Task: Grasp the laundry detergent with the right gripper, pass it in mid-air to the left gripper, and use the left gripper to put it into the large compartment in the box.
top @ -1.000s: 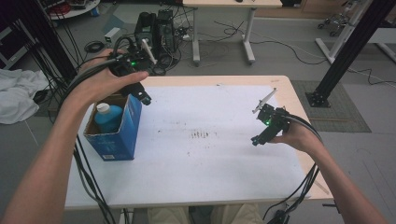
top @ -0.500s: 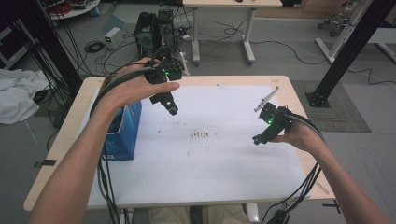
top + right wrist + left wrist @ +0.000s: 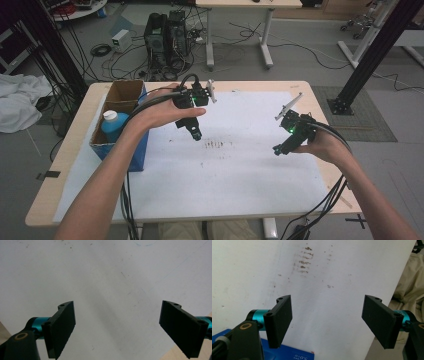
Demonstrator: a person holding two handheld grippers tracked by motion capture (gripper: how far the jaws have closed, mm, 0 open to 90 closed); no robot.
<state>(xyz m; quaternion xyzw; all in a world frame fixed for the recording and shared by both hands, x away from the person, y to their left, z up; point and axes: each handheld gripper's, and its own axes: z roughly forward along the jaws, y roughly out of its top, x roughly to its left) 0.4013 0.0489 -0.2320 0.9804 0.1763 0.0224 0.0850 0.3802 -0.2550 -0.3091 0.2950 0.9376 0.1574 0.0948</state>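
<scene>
Your left tool (image 3: 196, 135) hangs open and empty, beside the blue box (image 3: 118, 145) with the bottle (image 3: 113, 125) at the surface's left edge; swing back carelessly and you'll clip them. Your right tool (image 3: 276, 150), open and empty, hovers near the right edge.

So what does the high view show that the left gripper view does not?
High view alone: a cardboard box at the table's left edge with a blue bottle inside, both forearms, and the right gripper over the sheet's right side.

Left gripper view alone: the left gripper's jaws close up, wide apart with nothing between them, and a blue surface with print beneath.

Both: the white sheet and the brown marks on it.
</scene>
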